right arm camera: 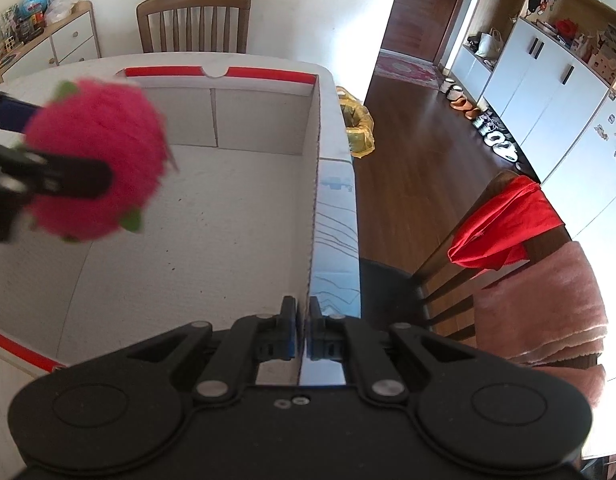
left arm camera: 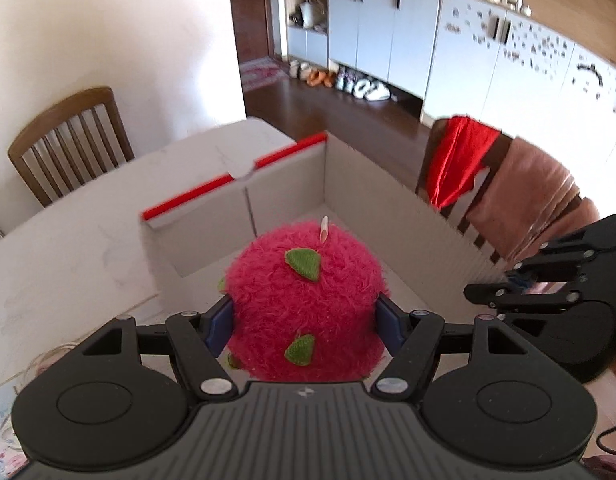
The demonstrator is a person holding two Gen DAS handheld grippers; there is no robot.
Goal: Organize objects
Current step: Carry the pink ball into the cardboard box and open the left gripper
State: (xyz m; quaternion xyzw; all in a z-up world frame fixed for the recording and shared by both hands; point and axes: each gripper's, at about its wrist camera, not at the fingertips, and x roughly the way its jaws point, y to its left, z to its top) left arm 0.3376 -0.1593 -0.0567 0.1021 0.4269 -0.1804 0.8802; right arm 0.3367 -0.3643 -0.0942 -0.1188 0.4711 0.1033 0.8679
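At the left, the left gripper [left arm camera: 303,320] points steeply down, and its blue pads [left arm camera: 219,326] press on both sides of a fluffy, round pink plush fruit with green knitted leaves [left arm camera: 303,296], so it grips the toy. In the right wrist view that plush fruit [right arm camera: 97,160] hangs blurred above the left part of a large open white cardboard box with a red-striped rim [right arm camera: 227,220], clear of the floor of the box.

The box stands on a pale tabletop [left arm camera: 67,240]. Its bare floor lies wide open below and to the right of the toy. The far wall carries the red stripe with a small round notch; the right wall is a thin corrugated edge.

On that right wall the right gripper [right arm camera: 303,334] is clamped, tilted down, its jaws closed on the cardboard edge. Past the wall, off the table, a brown wooden chair draped with a red cloth and a pink towel [right arm camera: 528,260] stands close by.
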